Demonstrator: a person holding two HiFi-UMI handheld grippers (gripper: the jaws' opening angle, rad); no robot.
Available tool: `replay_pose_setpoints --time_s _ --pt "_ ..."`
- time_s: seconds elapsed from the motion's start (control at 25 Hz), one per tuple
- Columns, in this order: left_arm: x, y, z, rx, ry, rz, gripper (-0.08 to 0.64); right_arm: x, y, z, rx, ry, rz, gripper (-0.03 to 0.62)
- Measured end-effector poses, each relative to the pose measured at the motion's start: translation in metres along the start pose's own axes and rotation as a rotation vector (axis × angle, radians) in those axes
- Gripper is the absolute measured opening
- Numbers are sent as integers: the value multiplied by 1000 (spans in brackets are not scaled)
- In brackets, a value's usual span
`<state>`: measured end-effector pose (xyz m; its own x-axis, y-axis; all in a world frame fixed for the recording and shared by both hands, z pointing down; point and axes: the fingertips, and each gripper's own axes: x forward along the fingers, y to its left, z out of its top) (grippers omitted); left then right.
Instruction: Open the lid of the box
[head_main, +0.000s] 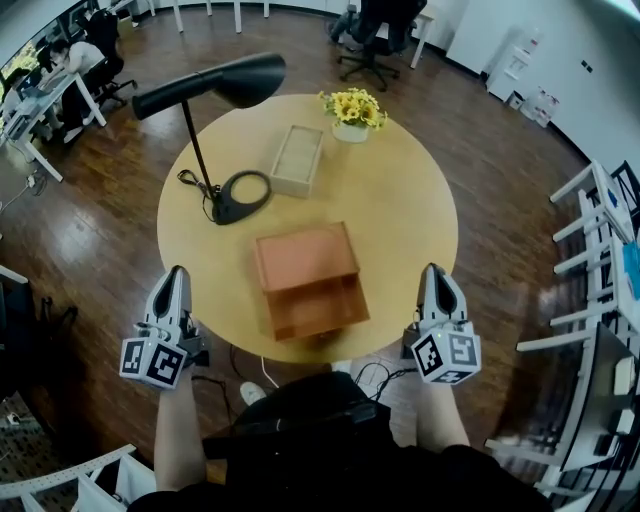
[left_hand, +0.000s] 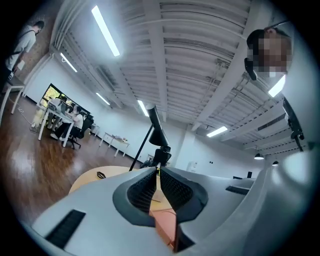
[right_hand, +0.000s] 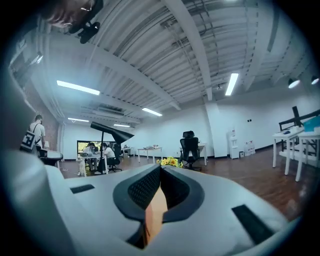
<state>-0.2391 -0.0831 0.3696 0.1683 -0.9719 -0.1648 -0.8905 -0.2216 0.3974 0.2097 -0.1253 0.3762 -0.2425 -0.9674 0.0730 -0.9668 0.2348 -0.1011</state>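
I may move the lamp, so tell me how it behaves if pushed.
The lamp probably tips easily: a thin stem carries a wide shade. Pushed low at its base, it likely slides instead. Its cord may drag or snag.

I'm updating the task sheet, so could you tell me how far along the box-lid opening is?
Done: nothing certain; the orange box sits on the round table, too blurred to tell whether its lid is up. In hand: nothing; the left gripper and right gripper are shut and empty, either side of the box, apart from it. Left: if the lid is down, grip and lift it.
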Motion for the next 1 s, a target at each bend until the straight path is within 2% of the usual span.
replay_pose_setpoints --time_s 0.16,0.4,0.8,1.0 --pt "-6 -13 -10 1 2 8 17 5 -6 -3 23 5 3 2" --pt "-21 -9 -16 -8 12 26 17 5 10 -7 43 15 48 0" --pt "-30 -11 -23 8 27 32 0 6 9 -17 75 29 39 1" --pt "-35 -9 -28 2 31 58 0 10 2 -28 74 62 42 0"
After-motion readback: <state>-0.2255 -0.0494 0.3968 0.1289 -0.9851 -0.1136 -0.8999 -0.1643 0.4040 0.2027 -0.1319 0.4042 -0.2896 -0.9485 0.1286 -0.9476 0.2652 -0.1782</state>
